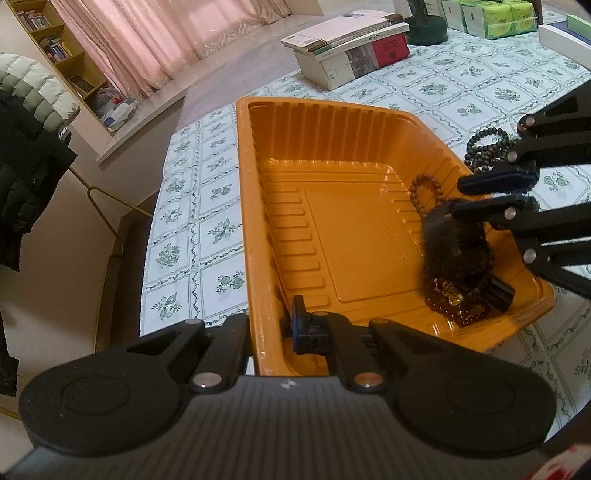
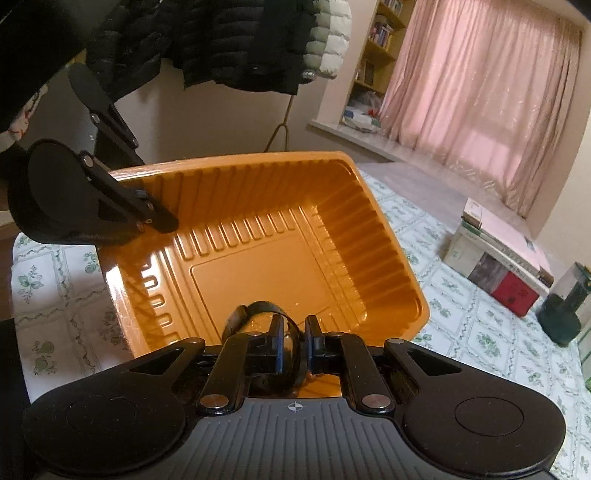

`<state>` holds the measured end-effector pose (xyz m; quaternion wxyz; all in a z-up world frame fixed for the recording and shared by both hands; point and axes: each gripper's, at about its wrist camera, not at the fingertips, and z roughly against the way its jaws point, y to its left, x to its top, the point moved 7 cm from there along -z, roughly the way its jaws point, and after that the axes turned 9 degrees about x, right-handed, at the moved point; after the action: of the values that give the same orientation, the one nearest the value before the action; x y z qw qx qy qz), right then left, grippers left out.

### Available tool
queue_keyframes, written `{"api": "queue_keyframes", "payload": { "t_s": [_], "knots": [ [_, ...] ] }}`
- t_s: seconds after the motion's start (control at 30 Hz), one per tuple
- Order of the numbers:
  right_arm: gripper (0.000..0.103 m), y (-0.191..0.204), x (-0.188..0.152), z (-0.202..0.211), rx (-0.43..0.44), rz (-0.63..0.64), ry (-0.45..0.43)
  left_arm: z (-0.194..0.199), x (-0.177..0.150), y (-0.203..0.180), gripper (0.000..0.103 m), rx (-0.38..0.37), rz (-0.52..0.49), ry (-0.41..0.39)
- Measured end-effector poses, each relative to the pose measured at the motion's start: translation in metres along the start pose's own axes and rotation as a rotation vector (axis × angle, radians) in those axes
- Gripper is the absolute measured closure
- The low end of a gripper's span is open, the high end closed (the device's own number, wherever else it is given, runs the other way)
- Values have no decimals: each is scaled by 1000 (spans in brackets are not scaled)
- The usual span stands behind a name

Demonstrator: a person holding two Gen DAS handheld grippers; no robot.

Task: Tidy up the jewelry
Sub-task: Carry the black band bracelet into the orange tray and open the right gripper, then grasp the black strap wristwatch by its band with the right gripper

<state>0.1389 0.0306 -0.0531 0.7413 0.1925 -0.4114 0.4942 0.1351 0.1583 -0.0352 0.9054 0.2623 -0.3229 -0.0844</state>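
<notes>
An orange plastic tray (image 1: 258, 192) stands on the table; it also shows in the right wrist view (image 2: 236, 166). My left gripper (image 1: 271, 325) is shut on the tray's near rim. My right gripper (image 1: 458, 197) hangs over the tray's right side, its jaws nearly together around a dark bead bracelet (image 2: 291, 350) that loops between its fingers (image 2: 275, 343). A pile of dark and brown beads (image 1: 454, 280) lies in the tray below it, with a small brown bead loop (image 1: 419, 192). Another dark bead string (image 1: 484, 146) lies on the table outside the tray.
A floral tablecloth (image 1: 218, 229) covers the table. A stack of books (image 1: 351, 44) lies at the far edge. A dark green round object (image 1: 428, 26) and green tissue packs (image 1: 491, 16) stand behind. A coat (image 2: 221, 40) hangs nearby.
</notes>
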Motion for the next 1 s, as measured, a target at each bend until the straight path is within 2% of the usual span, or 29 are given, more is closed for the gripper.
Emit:
{"api": "queue_keyframes", "payload": {
  "t_s": [0.07,0.23,0.7,1.0],
  "knots": [
    [87,-4,0,3,-16,-14,-11,0,-1,0,99,-1,1,2],
    [68,-26,-14,11,-65,-113,7,-1,-1,1,99,-4,5,4],
    [65,-99,-106,67,-264,-523,98,-1,1,1,99,-4,-2,2],
    [64,-138,-142,103,-342,-685,97,0,1,0,99,-3,-4,3]
  ]
}}
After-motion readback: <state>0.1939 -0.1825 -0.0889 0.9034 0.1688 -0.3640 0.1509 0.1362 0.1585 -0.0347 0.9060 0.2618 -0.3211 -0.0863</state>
